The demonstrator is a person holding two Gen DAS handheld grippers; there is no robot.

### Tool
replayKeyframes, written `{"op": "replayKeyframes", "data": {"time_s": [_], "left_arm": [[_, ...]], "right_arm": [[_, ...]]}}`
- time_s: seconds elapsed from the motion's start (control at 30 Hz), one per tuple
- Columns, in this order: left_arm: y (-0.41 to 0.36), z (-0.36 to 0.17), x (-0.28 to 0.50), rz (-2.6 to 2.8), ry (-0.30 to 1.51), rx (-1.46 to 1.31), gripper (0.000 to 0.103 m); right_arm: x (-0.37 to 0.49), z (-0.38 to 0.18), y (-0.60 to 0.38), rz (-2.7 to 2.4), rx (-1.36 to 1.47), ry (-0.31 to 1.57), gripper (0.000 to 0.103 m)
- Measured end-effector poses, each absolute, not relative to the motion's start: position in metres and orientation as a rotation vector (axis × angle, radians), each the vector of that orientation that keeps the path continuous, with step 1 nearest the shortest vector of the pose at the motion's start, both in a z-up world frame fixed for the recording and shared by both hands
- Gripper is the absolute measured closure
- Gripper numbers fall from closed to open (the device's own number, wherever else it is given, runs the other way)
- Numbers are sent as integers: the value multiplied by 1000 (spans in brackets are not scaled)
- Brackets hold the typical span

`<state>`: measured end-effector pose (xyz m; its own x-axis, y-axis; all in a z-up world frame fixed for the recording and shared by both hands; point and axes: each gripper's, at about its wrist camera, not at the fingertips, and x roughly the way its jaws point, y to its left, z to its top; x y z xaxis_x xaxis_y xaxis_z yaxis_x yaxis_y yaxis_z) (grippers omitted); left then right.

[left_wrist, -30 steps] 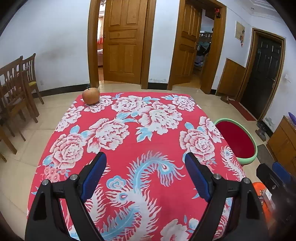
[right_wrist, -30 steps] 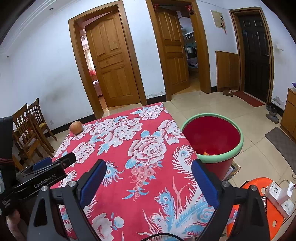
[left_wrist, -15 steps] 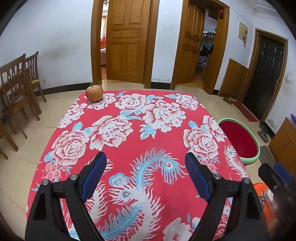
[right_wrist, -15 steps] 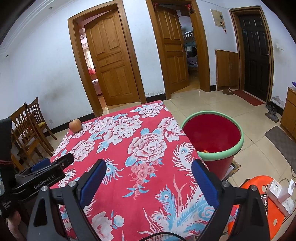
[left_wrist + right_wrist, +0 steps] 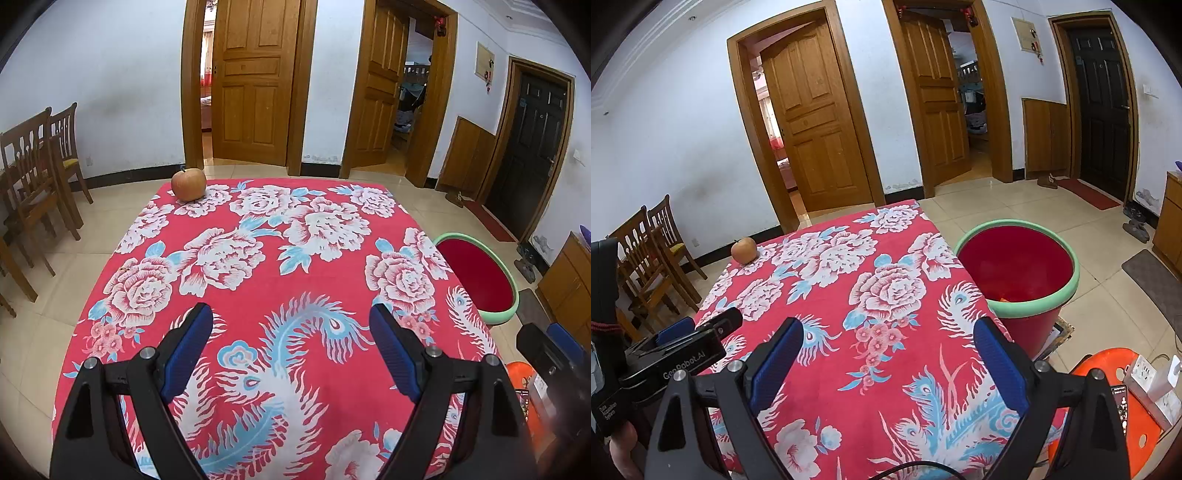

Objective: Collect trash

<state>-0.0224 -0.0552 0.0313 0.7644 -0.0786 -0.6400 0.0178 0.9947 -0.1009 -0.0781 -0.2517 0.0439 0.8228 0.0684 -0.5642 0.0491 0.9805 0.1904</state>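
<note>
Left wrist view: the apple (image 5: 188, 184) — round, orange-red, stem up — sits at the far left corner of the floral tablecloth (image 5: 266, 266), well beyond the left gripper (image 5: 291, 345), whose blue-padded fingers (image 5: 186, 350) stand spread with nothing between them. Against a second ago, the apple sits slightly lower in frame; the gripper is unchanged. Right of the fingers, the red bucket (image 5: 506, 310) stands off the table edge. Right wrist view: the right gripper (image 5: 888, 360) is likewise spread and empty — bucket beyond its right finger, orange stool (image 5: 1108, 369) nearer, wooden chairs (image 5: 653, 258) far left.
</note>
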Motion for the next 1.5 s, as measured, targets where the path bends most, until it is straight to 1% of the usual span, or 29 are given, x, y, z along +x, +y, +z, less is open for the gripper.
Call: {"op": "replayKeyframes", "data": {"time_s": [1.5], "left_arm": [[-52, 38, -28, -60, 696, -94, 17]], "right_arm": [[-79, 43, -249, 11, 202, 600, 8]]}}
